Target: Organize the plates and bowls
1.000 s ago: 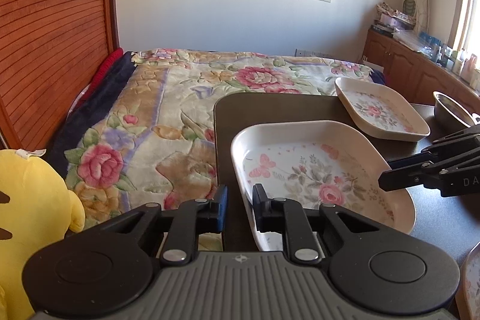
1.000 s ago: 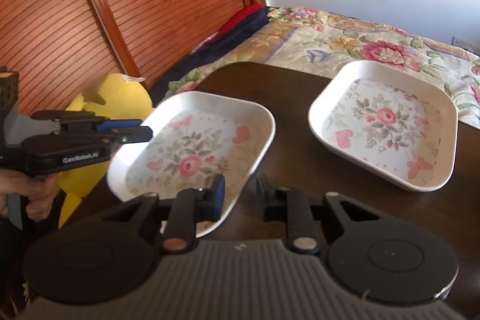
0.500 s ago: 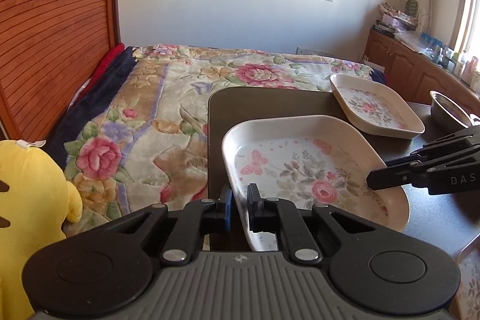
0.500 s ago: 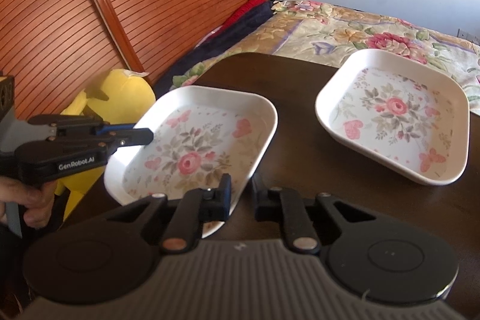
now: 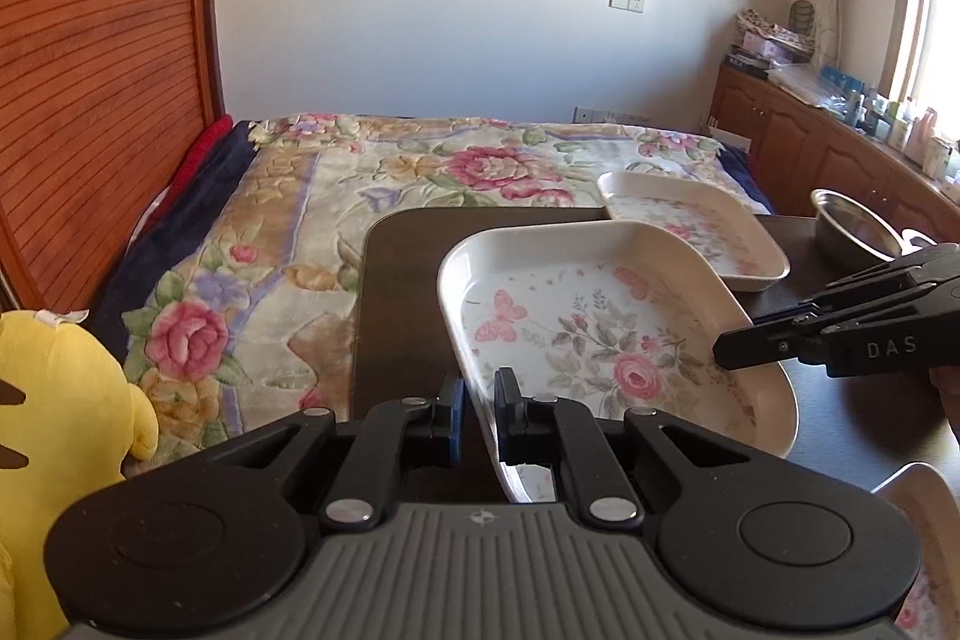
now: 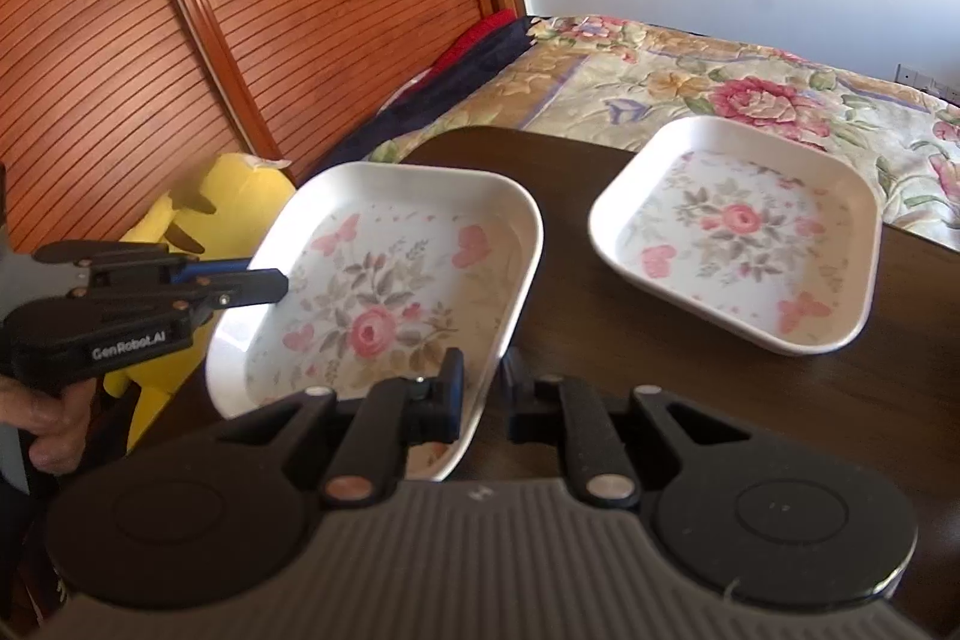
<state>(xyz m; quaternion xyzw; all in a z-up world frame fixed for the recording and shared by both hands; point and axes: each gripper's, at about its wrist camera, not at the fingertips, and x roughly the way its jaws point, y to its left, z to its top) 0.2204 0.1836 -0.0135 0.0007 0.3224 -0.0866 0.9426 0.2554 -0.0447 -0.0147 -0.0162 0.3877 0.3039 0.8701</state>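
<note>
Since a second ago both grippers have clamped onto the near plate and tilted it up off the table. Left gripper pinches its left rim, right gripper its right rim. A second plate lies flat farther right, a metal bowl beyond.

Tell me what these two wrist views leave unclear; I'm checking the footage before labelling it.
- Steel bowl: left wrist view only; the right gripper covers its near side, so its contents are hidden.
- A third floral dish: cut off by that view's right edge and the left gripper's body.
- Near rim of the held plate: hidden behind each gripper's body.
- Items on the far counter: too small to identify.
</note>
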